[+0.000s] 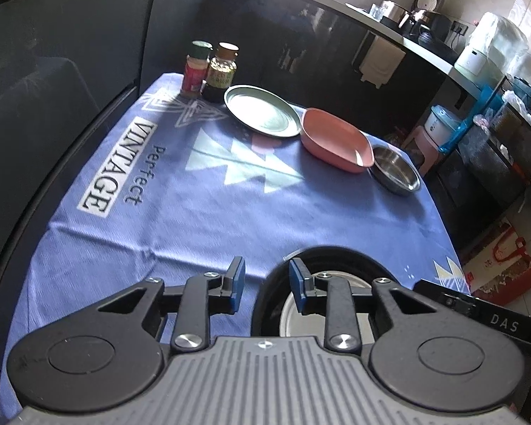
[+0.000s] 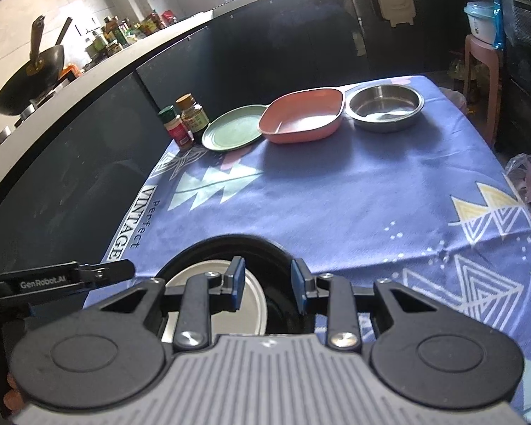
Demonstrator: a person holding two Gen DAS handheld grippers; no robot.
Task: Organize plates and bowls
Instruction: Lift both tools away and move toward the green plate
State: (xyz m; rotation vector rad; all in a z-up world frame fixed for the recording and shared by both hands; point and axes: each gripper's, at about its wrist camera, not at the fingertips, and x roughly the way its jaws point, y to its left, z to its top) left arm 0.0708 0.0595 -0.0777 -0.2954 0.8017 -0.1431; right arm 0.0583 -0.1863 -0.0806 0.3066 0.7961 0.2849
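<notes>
Both grippers, left (image 1: pixel 267 285) and right (image 2: pixel 267 285), are hovering spread and empty; plate (image 1: pixel 263 111), pink dish (image 1: pixel 336 140) and steel bowl (image 1: pixel 394 171) are lying unstacked, so nothing seems organized yet.

Black linkage arms, silver screws, blue pads (image 1: pixel 237 281) on left tongs (image 1: pixel 267 283); same ribbed grey housing on right tongs (image 2: pixel 267 283). White "GenRobot.AI" lettering, bare fingertips (image 2: pixel 12 395) lower left.

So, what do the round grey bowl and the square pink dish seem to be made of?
The round grey bowl looks like stainless steel: shiny, with bright reflections on its wall and floor. The square pink dish is matte and evenly coloured, probably plastic or a similar composite, though glazed ceramic cannot be excluded.
</notes>
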